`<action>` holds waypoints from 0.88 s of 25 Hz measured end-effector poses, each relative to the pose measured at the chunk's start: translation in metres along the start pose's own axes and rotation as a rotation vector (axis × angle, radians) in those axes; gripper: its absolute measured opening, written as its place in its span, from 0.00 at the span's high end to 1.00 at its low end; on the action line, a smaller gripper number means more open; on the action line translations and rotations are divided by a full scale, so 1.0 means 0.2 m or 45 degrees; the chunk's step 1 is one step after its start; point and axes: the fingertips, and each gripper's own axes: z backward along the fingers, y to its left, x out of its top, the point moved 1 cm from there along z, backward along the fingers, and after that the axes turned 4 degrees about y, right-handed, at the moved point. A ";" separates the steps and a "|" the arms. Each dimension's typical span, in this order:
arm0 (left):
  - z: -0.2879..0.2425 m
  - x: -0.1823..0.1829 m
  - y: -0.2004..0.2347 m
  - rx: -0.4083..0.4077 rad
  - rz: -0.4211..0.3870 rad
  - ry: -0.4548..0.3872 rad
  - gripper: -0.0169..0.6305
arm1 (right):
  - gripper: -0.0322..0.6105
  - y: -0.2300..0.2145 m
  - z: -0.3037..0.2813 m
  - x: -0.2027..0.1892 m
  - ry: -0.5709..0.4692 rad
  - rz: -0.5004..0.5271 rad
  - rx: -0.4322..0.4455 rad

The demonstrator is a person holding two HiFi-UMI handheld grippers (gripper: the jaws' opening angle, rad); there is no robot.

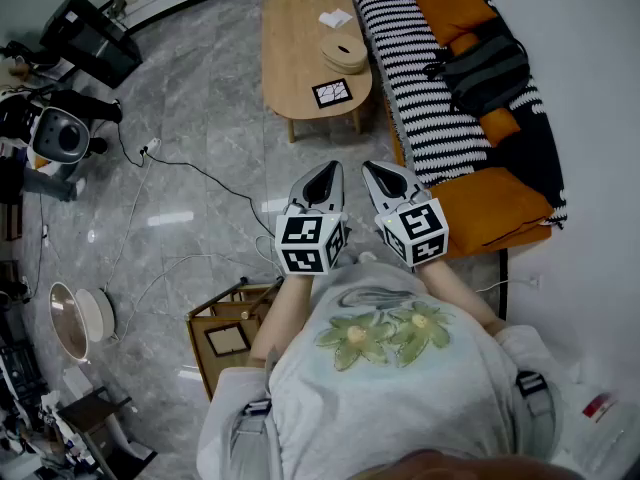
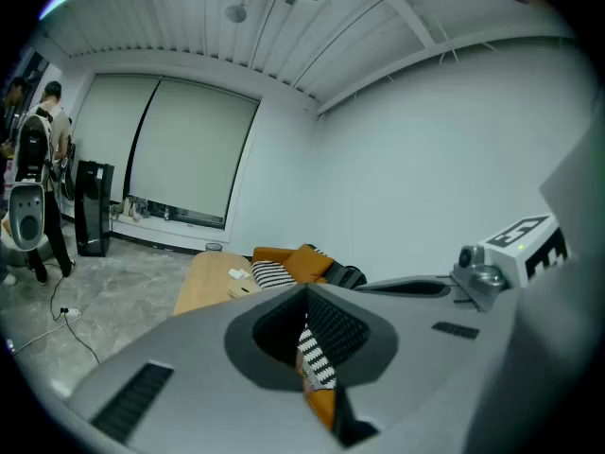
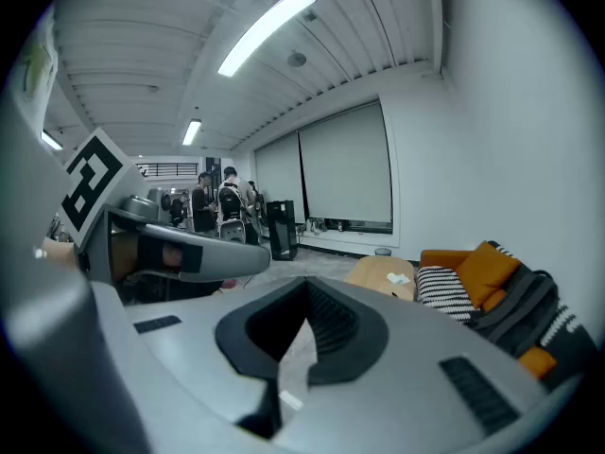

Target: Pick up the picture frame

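Head view, looking steeply down: a person stands on a grey stone floor (image 1: 200,118) holding a tool in each hand, side by side at chest height and aimed ahead. The left tool (image 1: 325,174) is pressed together with nothing in it; the left gripper view shows its jaws meeting, with only the striped sofa (image 1: 430,98) seen through the slit. The right tool (image 1: 380,176) is likewise pressed together and empty.

The frame (image 1: 332,92) lies flat on a low oval wooden desk (image 1: 290,58), at the end nearest the person and well apart from both tools. It is small and square, with a dark rim around a pale picture. Farther along the desk are a round wooden stack (image 1: 345,53) and a white paper (image 1: 335,17).

The frame looks light, thin and stiff. Its front is probably glazed, so likely smooth, slippery and breakable. The dark rim seems the best hold: pinch one side rail across its thickness, not the face. As it lies flat, one jaw would likely need to slip under an edge.

A second framed picture (image 1: 228,339) sits in a low wooden stand by the person's left.
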 end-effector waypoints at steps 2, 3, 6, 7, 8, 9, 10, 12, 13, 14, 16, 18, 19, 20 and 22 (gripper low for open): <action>0.01 0.00 0.04 -0.005 0.012 0.010 0.95 | 0.94 0.02 -0.03 0.01 0.005 -0.002 -0.005; 0.01 0.00 0.05 -0.008 0.017 0.014 0.95 | 0.94 0.03 -0.04 0.01 0.007 -0.003 -0.008; 0.00 0.00 0.11 -0.015 0.017 0.022 0.95 | 0.94 0.05 -0.10 0.01 0.011 -0.007 -0.011; 0.00 0.00 0.13 -0.018 0.015 0.025 0.95 | 0.94 0.05 -0.12 0.01 0.012 -0.010 -0.010; -0.01 0.00 0.15 -0.022 0.014 0.028 0.95 | 0.94 0.06 -0.14 0.01 0.015 -0.012 -0.011; -0.02 0.00 0.17 -0.027 0.014 0.032 0.95 | 0.94 0.06 -0.16 0.01 0.019 -0.014 -0.015; -0.02 -0.01 0.18 -0.032 0.013 0.037 0.95 | 0.94 0.07 -0.17 0.00 0.025 -0.014 -0.021; -0.04 -0.01 0.22 -0.045 0.011 0.045 0.95 | 0.94 0.08 -0.20 0.00 0.032 -0.017 -0.036; -0.05 0.00 0.23 -0.053 0.010 0.047 0.95 | 0.94 0.08 -0.22 -0.01 0.035 -0.020 -0.044; -0.05 0.00 0.25 -0.061 0.008 0.049 0.95 | 0.94 0.08 -0.25 0.00 0.038 -0.023 -0.052; -0.06 0.01 0.29 -0.073 0.004 0.054 0.95 | 0.94 0.09 -0.30 0.00 0.042 -0.028 -0.067; -0.07 0.00 0.35 -0.079 0.002 0.068 0.95 | 0.94 0.12 -0.34 0.00 0.049 -0.033 -0.084; -0.07 -0.01 0.37 -0.080 0.001 0.076 0.95 | 0.94 0.13 -0.37 0.00 0.055 -0.035 -0.092; -0.07 -0.01 0.40 -0.080 -0.002 0.084 0.95 | 0.94 0.14 -0.38 -0.01 0.061 -0.037 -0.100; -0.06 -0.03 0.43 -0.083 -0.011 0.097 0.95 | 0.94 0.15 -0.41 -0.02 0.076 -0.040 -0.114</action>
